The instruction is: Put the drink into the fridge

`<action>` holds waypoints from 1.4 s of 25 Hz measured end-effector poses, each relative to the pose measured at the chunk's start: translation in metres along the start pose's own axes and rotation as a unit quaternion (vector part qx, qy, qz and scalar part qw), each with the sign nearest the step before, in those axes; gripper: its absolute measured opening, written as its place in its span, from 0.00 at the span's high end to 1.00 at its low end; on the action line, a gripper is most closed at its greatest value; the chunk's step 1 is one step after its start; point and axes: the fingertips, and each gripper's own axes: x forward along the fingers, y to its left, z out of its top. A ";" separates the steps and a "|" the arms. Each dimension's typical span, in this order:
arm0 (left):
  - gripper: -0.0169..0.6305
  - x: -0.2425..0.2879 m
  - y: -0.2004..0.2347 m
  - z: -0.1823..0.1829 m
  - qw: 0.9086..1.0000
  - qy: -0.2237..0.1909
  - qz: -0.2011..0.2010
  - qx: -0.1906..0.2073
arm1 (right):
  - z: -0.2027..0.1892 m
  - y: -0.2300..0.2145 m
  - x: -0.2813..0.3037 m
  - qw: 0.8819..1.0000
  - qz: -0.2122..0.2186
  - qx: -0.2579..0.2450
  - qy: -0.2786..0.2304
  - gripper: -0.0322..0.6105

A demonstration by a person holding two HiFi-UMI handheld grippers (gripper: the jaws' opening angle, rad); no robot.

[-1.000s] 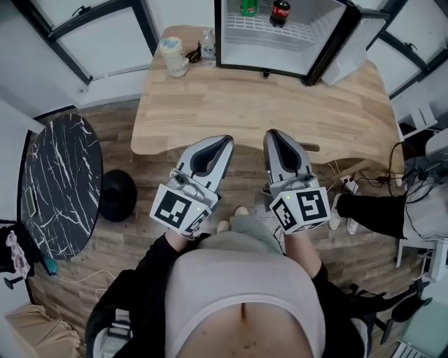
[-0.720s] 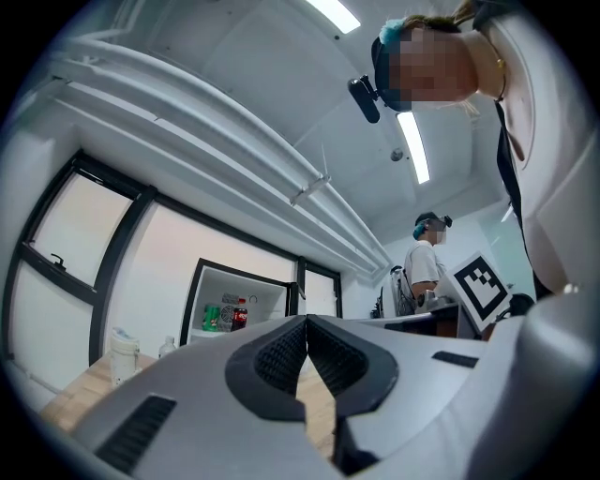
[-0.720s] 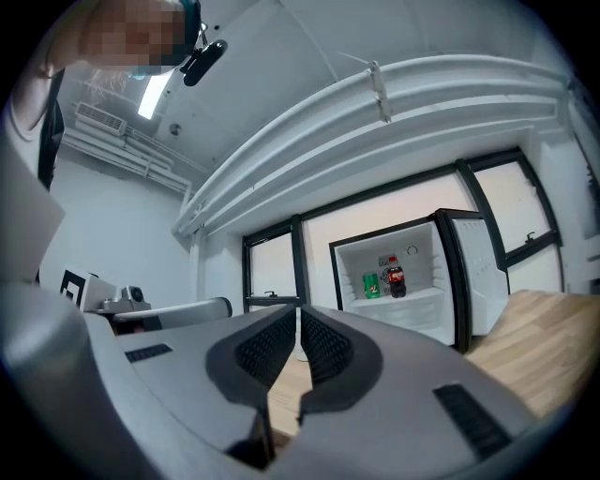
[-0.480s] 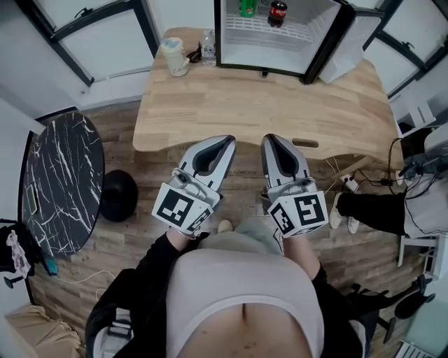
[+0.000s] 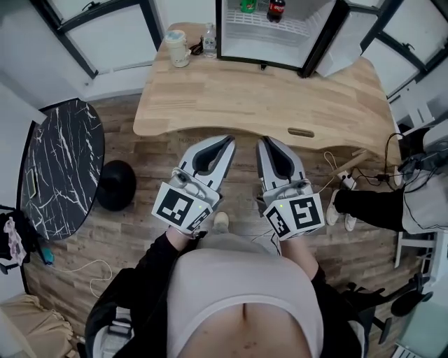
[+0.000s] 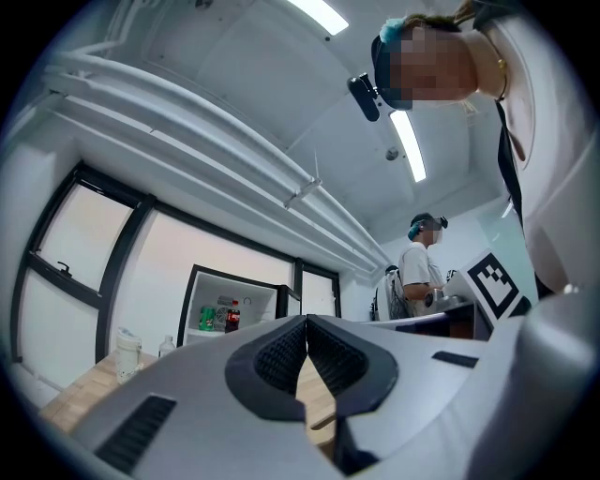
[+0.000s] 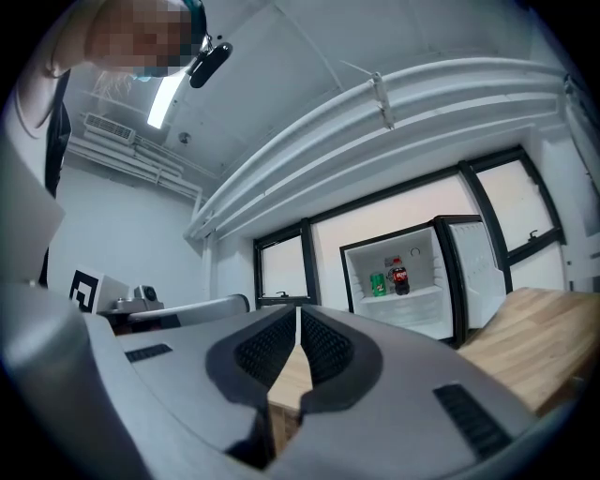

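Hand-held grippers [image 5: 225,142] [image 5: 264,142] closed; table [image 5: 280,105], open fridge [image 5: 266,46], maybe cup [image 5: 176,49].

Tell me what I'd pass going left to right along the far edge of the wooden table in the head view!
Pale lidded cup → clear water bottle → green drink → cola bottle, both inside the open fridge → fridge door.

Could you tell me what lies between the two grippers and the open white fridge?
In the head view, only bare light wooden tabletop before the open white fridge; the cream lidded cup and small clear bottle stand off to its left.
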 end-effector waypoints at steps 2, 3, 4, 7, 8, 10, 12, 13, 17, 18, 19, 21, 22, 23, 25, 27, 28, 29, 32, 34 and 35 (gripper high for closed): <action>0.96 -0.009 -0.014 0.000 1.000 0.002 0.005 -0.004 | -0.001 0.006 -0.016 1.000 0.002 0.002 0.005 0.89; 0.96 -0.014 -0.021 0.000 1.000 0.003 0.007 -0.006 | -0.001 0.010 -0.024 1.000 0.003 0.003 0.007 0.89; 0.96 -0.018 -0.028 0.000 1.000 0.005 0.009 -0.007 | -0.001 0.013 -0.033 1.000 0.004 0.003 0.008 0.89; 0.96 -0.033 -0.049 0.000 1.000 0.009 0.013 -0.008 | 0.000 0.024 -0.058 1.000 0.007 0.005 0.011 0.89; 0.96 -0.039 -0.055 0.001 1.000 0.008 0.016 -0.008 | -0.001 0.028 -0.066 1.000 0.008 0.007 0.012 0.89; 0.96 -0.052 -0.069 0.003 1.000 0.007 0.021 -0.008 | -0.003 0.037 -0.083 1.000 0.010 0.008 0.014 0.89; 0.96 -0.064 -0.084 0.005 1.000 0.006 0.025 -0.009 | -0.005 0.047 -0.098 1.000 0.014 0.008 0.017 0.89; 0.96 -0.070 -0.090 0.005 1.000 0.006 0.027 -0.009 | -0.006 0.051 -0.105 1.000 0.017 0.007 0.018 0.89; 0.96 -0.089 -0.111 0.007 0.999 0.005 0.032 -0.010 | -0.009 0.067 -0.127 0.999 0.024 0.007 0.022 0.89; 0.96 -0.094 -0.115 0.007 0.999 0.006 0.032 -0.010 | -0.010 0.070 -0.131 0.999 0.024 0.008 0.022 0.89; 0.96 -0.097 -0.119 0.008 0.999 0.006 0.031 -0.009 | -0.010 0.072 -0.135 0.999 0.022 0.008 0.023 0.89; 0.96 -0.104 -0.123 0.010 1.000 0.005 0.029 -0.009 | -0.011 0.077 -0.138 1.000 0.019 0.007 0.023 0.89; 0.96 -0.107 -0.124 0.011 1.000 0.004 0.027 -0.009 | -0.010 0.080 -0.140 1.000 0.019 0.006 0.022 0.89; 0.96 -0.109 -0.124 0.013 1.000 0.004 0.025 -0.009 | -0.009 0.084 -0.140 1.000 0.019 0.004 0.022 0.89; 0.96 -0.110 -0.123 0.016 1.000 0.004 0.019 -0.011 | -0.004 0.089 -0.139 1.000 0.019 -0.001 0.020 0.89; 0.96 -0.109 -0.120 0.021 1.000 0.004 0.014 -0.010 | 0.001 0.091 -0.136 1.000 0.016 -0.005 0.015 0.89; 0.96 -0.108 -0.118 0.023 1.000 0.003 0.011 -0.009 | 0.003 0.092 -0.134 1.000 0.014 -0.005 0.013 0.89; 0.96 -0.108 -0.116 0.025 1.000 0.004 0.009 -0.007 | 0.004 0.092 -0.132 1.000 0.011 -0.006 0.010 0.89; 0.96 -0.109 -0.106 0.024 1.000 0.007 0.007 -0.008 | 0.004 0.093 -0.122 1.000 0.000 -0.008 0.005 0.90; 0.96 -0.111 -0.099 0.022 1.000 0.009 0.006 -0.010 | 0.002 0.098 -0.116 1.000 0.000 -0.007 0.005 0.90; 0.96 -0.112 -0.097 0.021 1.000 0.009 0.007 -0.011 | 0.000 0.101 -0.114 1.000 0.002 -0.007 0.007 0.90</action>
